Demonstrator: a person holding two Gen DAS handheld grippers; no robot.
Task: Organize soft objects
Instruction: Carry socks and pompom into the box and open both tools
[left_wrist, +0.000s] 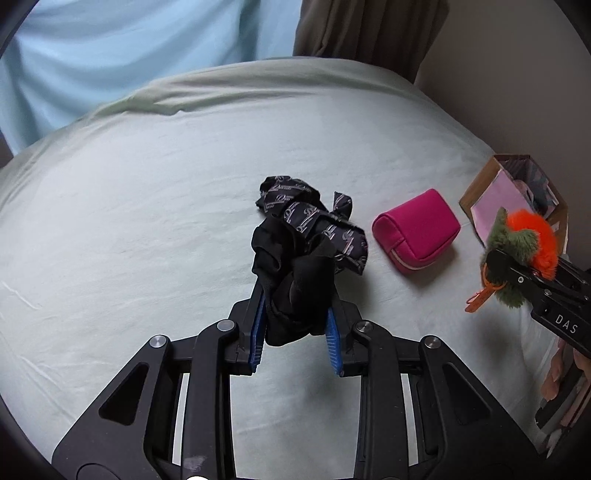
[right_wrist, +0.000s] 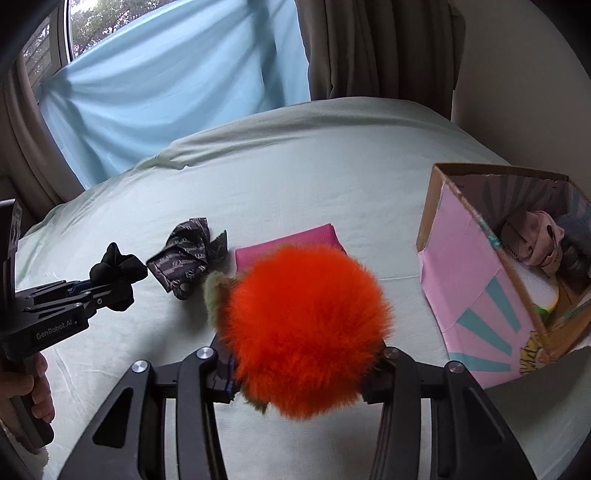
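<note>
We find both tongs loaded. Left tongs (left_wrist: 295, 317), lower centre of the left wrist view, are clamped on a black fabric bundle (left_wrist: 291, 273), held clear above the bed (left_wrist: 147, 221). Right tongs (right_wrist: 306, 365), lower centre of the right wrist view, are clamped on an orange fur pompom (right_wrist: 306, 325) w/ olive-green fur at its edge; an orange clip hangs below it in the left wrist view.

Handling, our judgement: the black bundle is light, limp cloth, no stiffness; it sags over the pads, so a grip through the bunched middle holds best, and loose ends may snag. The pompom is very light, compressible, slippery in the pile; grip should bite the core, not the fur tips. Nothing here looks fragile.

Loose on the bed: a dark patterned cloth (left_wrist: 314, 218), crumpled, centre of frame, just behind the held bundle; a pink pouch (left_wrist: 415, 230) to its right, padded, holds its shape, best taken across the narrow sides.

Container: a cardboard box (right_wrist: 476, 280) w/ pink and teal print, right edge of both views, open top tilted toward the right camera. Inside we see a pale pink soft item (right_wrist: 539, 240), sth white and rounded below it, and a greyish item behind; exact kinds not discernible. Room remains, approx. the upper part.
</note>
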